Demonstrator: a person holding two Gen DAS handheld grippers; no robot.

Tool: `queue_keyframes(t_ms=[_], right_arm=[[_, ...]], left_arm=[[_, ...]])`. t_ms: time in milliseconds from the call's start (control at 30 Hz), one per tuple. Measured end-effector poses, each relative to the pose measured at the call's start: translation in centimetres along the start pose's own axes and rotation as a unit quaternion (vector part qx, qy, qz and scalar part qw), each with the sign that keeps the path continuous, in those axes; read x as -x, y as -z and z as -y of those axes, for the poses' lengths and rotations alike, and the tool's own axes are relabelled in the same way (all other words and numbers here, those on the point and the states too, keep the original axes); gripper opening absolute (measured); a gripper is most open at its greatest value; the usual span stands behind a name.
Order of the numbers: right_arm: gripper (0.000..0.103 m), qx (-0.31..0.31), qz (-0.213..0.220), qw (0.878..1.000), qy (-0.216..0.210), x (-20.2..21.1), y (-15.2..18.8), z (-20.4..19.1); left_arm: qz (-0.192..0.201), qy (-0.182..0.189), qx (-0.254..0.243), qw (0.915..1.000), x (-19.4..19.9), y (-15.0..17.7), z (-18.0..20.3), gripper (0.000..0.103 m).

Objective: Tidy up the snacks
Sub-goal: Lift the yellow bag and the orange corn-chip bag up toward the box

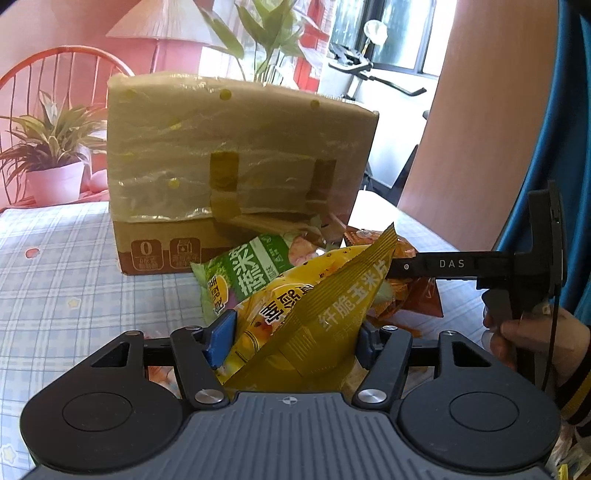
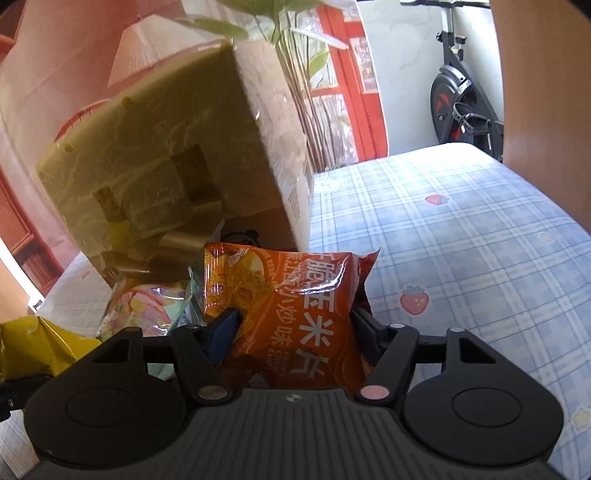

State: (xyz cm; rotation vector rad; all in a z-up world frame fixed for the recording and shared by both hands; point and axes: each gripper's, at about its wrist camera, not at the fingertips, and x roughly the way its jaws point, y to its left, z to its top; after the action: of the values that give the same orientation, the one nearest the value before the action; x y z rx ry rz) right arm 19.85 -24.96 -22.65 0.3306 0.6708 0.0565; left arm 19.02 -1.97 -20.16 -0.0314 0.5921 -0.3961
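My left gripper is shut on a yellow snack bag, held in front of a tape-wrapped cardboard box. A green snack bag lies behind it against the box. My right gripper is shut on an orange snack bag, close to the same box. In the left wrist view the right gripper's finger reaches in from the right over the orange bag. The yellow bag shows at the lower left of the right wrist view, next to a pastel bag.
The table has a blue plaid cloth with strawberry prints. A potted plant and an orange chair stand behind at the left. A lamp and an exercise bike are in the background.
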Motion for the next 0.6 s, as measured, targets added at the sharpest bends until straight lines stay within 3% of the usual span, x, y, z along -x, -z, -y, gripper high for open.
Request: queue_keyframes(t_ms=[600], right_arm=[[0.068, 0.017, 0.04, 0.999, 0.026, 3.8, -1.6, -1.4]], left_arm=[[0.068, 0.032, 0.016, 0.997, 3.4, -1.8, -0.6, 0.066]])
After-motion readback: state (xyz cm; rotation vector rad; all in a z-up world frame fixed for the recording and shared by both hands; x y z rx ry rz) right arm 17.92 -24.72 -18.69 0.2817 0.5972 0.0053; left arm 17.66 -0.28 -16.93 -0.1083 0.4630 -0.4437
